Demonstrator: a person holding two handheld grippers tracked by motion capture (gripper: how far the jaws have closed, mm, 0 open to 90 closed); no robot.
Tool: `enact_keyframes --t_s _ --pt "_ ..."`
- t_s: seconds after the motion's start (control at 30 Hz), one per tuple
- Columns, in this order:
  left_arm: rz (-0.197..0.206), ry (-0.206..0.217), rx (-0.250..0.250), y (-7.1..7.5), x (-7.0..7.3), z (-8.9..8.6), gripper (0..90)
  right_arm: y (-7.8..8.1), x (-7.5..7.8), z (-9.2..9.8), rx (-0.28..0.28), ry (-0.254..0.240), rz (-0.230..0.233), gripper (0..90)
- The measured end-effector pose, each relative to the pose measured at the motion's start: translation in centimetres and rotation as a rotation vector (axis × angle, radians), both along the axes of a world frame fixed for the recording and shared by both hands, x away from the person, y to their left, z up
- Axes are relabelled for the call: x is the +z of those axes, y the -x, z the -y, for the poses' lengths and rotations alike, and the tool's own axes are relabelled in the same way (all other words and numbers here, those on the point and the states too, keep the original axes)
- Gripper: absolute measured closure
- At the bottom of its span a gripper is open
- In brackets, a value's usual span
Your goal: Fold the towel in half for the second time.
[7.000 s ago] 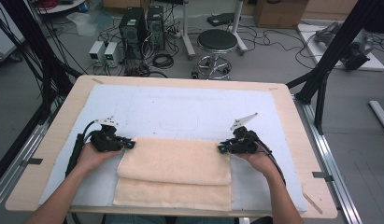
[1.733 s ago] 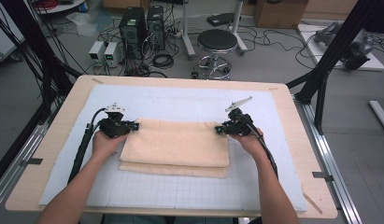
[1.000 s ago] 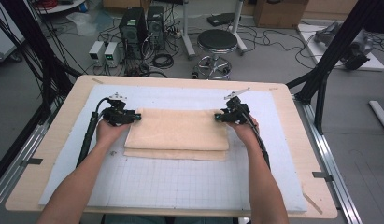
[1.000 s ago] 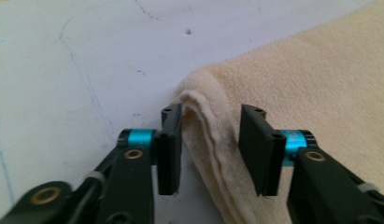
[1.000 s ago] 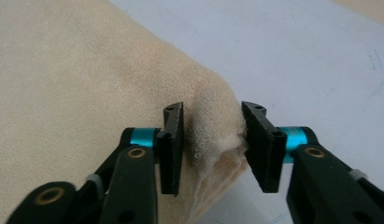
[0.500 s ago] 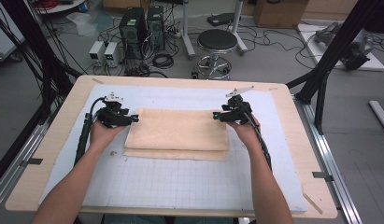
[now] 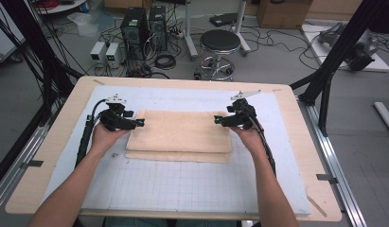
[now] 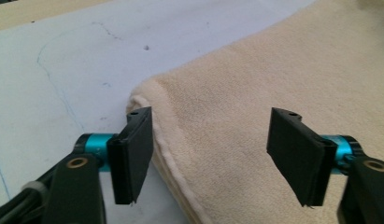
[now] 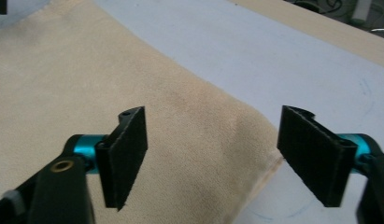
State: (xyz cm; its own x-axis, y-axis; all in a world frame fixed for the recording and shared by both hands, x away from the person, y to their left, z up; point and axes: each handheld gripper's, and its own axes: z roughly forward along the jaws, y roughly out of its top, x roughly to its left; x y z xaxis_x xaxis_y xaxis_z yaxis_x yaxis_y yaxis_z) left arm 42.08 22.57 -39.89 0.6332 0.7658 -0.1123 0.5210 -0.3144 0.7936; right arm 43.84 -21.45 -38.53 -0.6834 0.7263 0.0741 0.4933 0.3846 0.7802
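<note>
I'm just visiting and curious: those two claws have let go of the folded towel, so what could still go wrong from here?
The left gripper and right gripper have just been opening, jaws apart over the towel corners. Risks, as guesses:
1. The left gripper's jaws straddle the hemmed corner; pulling away could snag it and undo the fold.
2. The upper layer sits short of the lower one at the near edge, so the next fold may come out uneven.

My view: grey floor [image 7: 277,66] strewn with cables; round stool [image 7: 220,41]; two computer towers [image 7: 145,23]; cardboard box [image 7: 282,12]; black frame posts [image 7: 341,45].
</note>
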Motion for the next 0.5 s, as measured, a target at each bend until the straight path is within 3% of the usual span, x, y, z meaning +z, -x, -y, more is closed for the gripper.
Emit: enact_keyframes --t_s 0.27,0.5 --pt "0.023 0.012 -0.042 1.0 0.9 0.4 15.0 1.4 0.6 0.0 0.023 0.004 0.024 17.4" --pt "0.052 0.019 -0.048 1.9 1.1 0.2 12.4 2.4 1.3 0.0 0.03 -0.016 0.044 14.9"
